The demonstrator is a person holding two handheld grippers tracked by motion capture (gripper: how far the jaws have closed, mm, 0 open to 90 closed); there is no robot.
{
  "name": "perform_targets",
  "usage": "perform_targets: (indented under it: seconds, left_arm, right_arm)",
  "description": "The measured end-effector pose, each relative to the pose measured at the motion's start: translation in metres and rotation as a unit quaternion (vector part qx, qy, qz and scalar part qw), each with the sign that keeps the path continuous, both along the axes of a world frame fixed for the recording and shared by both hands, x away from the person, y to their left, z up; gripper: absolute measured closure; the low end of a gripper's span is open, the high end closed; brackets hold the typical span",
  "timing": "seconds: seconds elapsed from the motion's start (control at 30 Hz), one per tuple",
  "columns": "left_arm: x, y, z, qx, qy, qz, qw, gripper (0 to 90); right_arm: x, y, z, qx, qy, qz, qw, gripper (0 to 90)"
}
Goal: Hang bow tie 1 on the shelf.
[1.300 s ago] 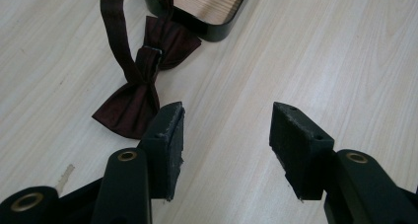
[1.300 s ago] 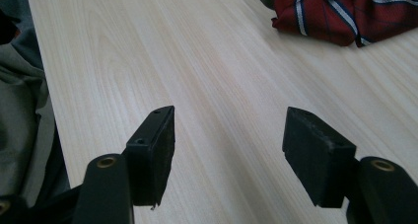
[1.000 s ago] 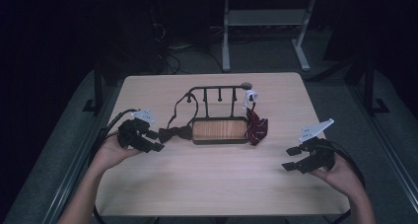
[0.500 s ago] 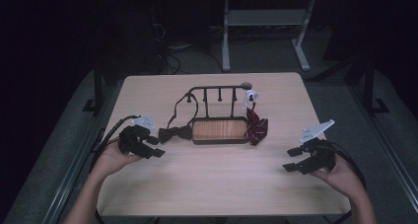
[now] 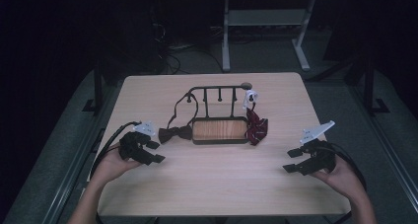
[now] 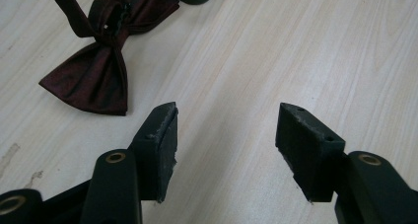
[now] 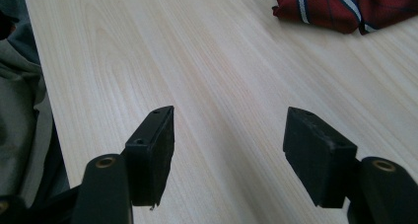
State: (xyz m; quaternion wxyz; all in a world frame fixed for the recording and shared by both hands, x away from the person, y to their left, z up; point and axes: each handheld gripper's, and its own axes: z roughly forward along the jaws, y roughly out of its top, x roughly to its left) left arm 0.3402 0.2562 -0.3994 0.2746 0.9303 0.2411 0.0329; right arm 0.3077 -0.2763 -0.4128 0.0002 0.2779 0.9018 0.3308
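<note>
A black rack with a wooden base (image 5: 220, 130) stands mid-table. A dark maroon bow tie (image 5: 175, 133) lies at its left end, its strap looped over the rack's top bar; in the left gripper view this bow tie (image 6: 101, 66) lies just ahead and left of the jaws. A red striped bow tie (image 5: 256, 126) rests at the rack's right end, and its edge (image 7: 345, 7) shows in the right gripper view. My left gripper (image 5: 154, 152) is open over bare wood beside the maroon tie. My right gripper (image 5: 292, 161) is open and empty at the table's right front.
A white tag (image 5: 250, 97) hangs at the rack's right post. The light wooden table (image 5: 212, 184) has bare room along its front half. Its left edge (image 7: 42, 86) is close to the right gripper's jaws, with grey floor beyond. Metal stand legs sit behind the table.
My left gripper has drawn back toward the table's front left, away from the maroon bow tie. The right gripper has hardly moved.
</note>
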Motion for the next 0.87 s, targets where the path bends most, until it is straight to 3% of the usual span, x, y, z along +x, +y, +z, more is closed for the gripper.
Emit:
perform_targets:
  seconds: [0.3, 0.4, 0.53, 0.57, 0.87]
  left_arm:
    - [-0.005, 0.0, -0.002, -0.003, -0.005, -0.004, 1.0, 39.7]
    - [-0.009, 0.0, -0.006, -0.016, -0.01, 0.006, 0.9998, 38.7]
    - [-0.012, -0.001, -0.011, -0.017, -0.009, 0.005, 0.9998, 38.6]
    - [-0.012, 0.0, -0.012, -0.008, -0.012, -0.001, 0.9999, 38.4]
    - [-0.021, 0.002, -0.021, -0.024, -0.016, 0.005, 0.9996, 35.3]
  right_arm:
    - [0.0, 0.001, -0.002, -0.002, 0.002, 0.003, 1.0, 36.1]
    - [0.0, 0.001, -0.003, -0.002, 0.002, 0.003, 1.0, 36.0]
    - [0.0, 0.001, -0.003, -0.004, 0.001, 0.004, 1.0, 36.1]
    - [0.0, 0.001, -0.003, -0.004, 0.001, 0.004, 1.0, 36.1]
    - [-0.002, 0.004, -0.002, -0.002, -0.003, 0.006, 1.0, 36.1]
